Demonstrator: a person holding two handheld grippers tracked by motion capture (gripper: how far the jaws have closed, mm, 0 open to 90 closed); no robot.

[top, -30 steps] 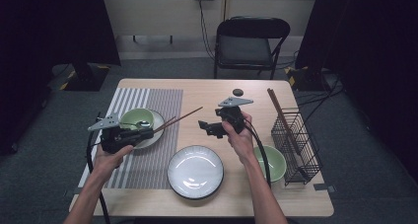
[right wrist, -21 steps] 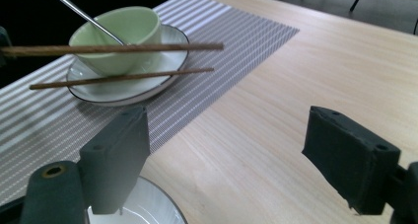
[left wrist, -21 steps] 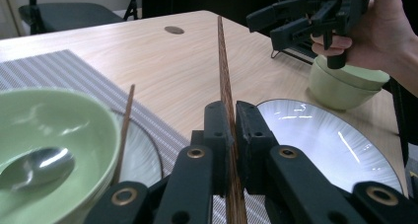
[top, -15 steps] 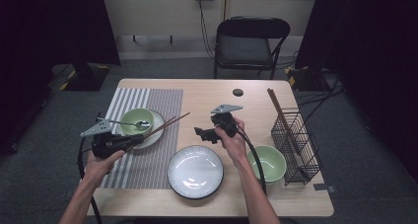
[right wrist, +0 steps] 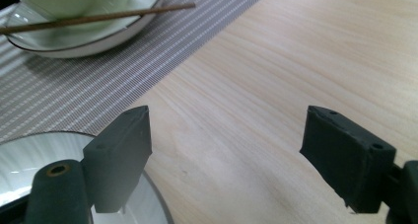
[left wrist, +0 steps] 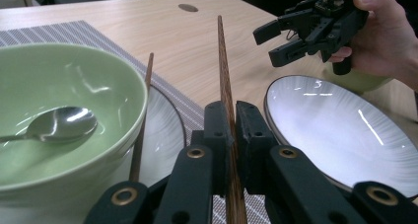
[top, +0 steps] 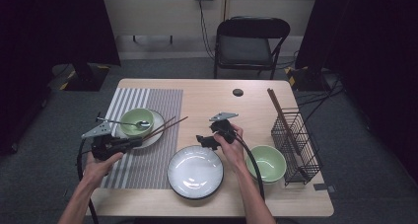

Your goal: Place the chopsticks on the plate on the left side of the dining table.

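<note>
Brown wooden chopstick (left wrist: pixel 226 86), long and tapered: clamped near its thick end between the two black jaws of the left gripper (left wrist: pixel 232 130), which are closed tight on it. Long axis runs straight out along the jaws; in the high view it slants up and to the right, tip toward the table's middle, above the edge of the striped grey placemat (top: pixel 148 160) and the bare pale wooden table (top: pixel 207 100).

Second brown wooden chopstick (left wrist: pixel 141 130): lies on the rim of the white black-edged saucer plate (left wrist: pixel 165 135), just beside the pale green ceramic bowl (left wrist: pixel 64 125), roughly parallel to the held one; the right gripper view shows its tip past the plate rim.

Steel spoon (left wrist: pixel 54 128): in the green bowl, bowl-end toward the held chopstick.

Right gripper (right wrist: pixel 224 150): jaws wide apart, nothing between them, over bare wood at the far rim of the large white round plate (top: pixel 195 172), well apart from both chopsticks. Seen facing the left gripper in the left gripper view.

Second pale green bowl (top: pixel 266 163): beside the right forearm, next to the black wire rack (top: pixel 296 145), where a dark stick (top: pixel 281 115) leans
</note>
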